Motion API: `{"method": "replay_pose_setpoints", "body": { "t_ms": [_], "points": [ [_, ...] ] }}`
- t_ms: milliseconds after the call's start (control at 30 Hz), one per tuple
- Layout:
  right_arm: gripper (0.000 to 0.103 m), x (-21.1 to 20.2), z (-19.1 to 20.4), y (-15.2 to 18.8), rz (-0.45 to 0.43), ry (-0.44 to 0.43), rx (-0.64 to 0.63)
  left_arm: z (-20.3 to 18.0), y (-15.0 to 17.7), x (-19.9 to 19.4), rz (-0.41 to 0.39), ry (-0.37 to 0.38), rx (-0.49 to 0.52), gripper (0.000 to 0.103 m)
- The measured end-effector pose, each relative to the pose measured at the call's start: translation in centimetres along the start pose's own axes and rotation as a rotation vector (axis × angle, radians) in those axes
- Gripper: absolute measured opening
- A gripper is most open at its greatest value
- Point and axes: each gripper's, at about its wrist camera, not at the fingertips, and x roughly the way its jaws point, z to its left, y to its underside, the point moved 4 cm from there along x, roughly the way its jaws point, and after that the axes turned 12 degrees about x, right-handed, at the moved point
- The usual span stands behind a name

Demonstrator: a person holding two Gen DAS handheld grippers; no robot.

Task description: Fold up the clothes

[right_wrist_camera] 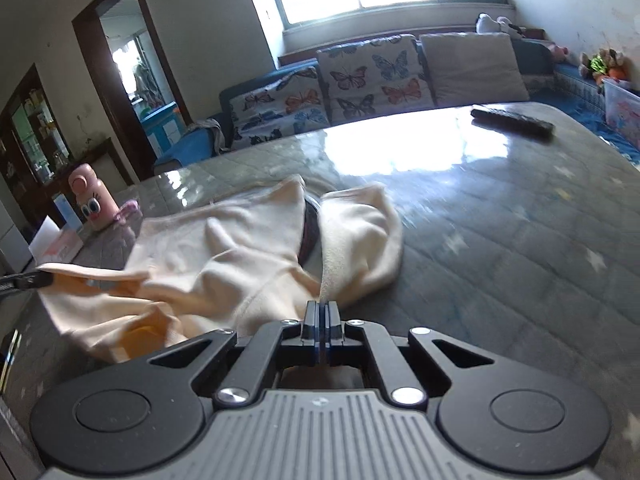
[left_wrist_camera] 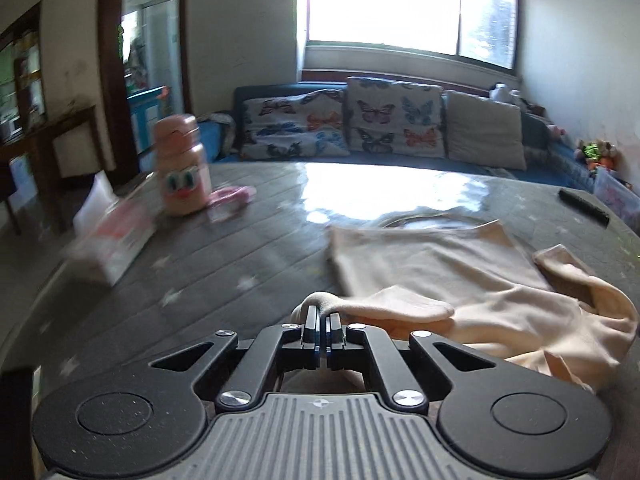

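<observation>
Left wrist view. Left gripper: jaws drawn together, a fold of the cream soft-knit garment pinched between the tips; the hold looks meant to lift an edge for folding. The garment trails right and forward from the tips, its far part lying flat on the grey quilted star-print table cover, its near part rumpled. Also present, well apart at left: pink cartoon-face plastic bottle, white and red tissue packet. At far right: black slim remote control.

Right wrist view. Right gripper: jaws drawn together on a thin edge of the same garment, which rises directly ahead of the tips and spreads left. At the far left edge the other gripper's black tip meets the cloth; judged, the two holds stretch the piece between them. A dark band shows in the garment's opening.
</observation>
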Motion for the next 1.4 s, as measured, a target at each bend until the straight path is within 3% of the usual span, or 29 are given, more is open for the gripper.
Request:
{"method": "replay_pose_setpoints", "body": {
  "t_ms": [133,267,367,433,533,633,833,1167,1200,1300,1400],
  "points": [
    [0.002,-1.3,-1.8,1.9,0.054,0.054,0.002,1.7,3.0,-0.1,0.085,-0.010,-0.016,0.003],
    [0.007,-1.6,-1.7,2.2,0.054,0.090,-0.058,2.0,4.8,0.3,0.144,-0.021,-0.020,0.014],
    [0.011,-0.8,-0.1,0.4,0.028,0.070,-0.117,1.4,4.5,-0.3,0.122,-0.039,0.016,0.028],
    [0.022,0.2,0.8,-0.6,0.017,0.056,-0.150,1.0,4.0,-0.7,0.099,-0.056,0.048,0.039],
    [0.024,2.7,2.7,-2.3,0.016,0.032,-0.202,0.7,3.4,-1.1,0.069,-0.066,0.081,0.049],
    [0.027,5.8,4.5,-3.8,0.033,0.015,-0.244,0.7,3.0,-1.0,0.050,-0.061,0.098,0.051],
    [0.029,12.4,6.2,-5.9,0.058,0.079,-0.328,-0.4,2.1,0.0,0.041,-0.028,0.119,0.055],
    [0.027,17.6,5.8,-6.5,0.081,0.125,-0.350,-4.3,1.2,3.5,0.048,0.064,0.219,0.058],
    [0.026,17.7,5.9,-6.5,0.077,0.128,-0.356,-4.5,1.2,3.8,0.051,0.071,0.226,0.058],
    [0.003,16.4,5.3,-7.3,0.039,0.144,-0.354,-5.2,1.3,4.6,0.058,0.083,0.247,0.058],
    [0.002,14.9,4.6,-8.1,-0.002,0.160,-0.350,-5.6,1.3,5.4,0.068,0.083,0.260,0.058]
  ]
}}
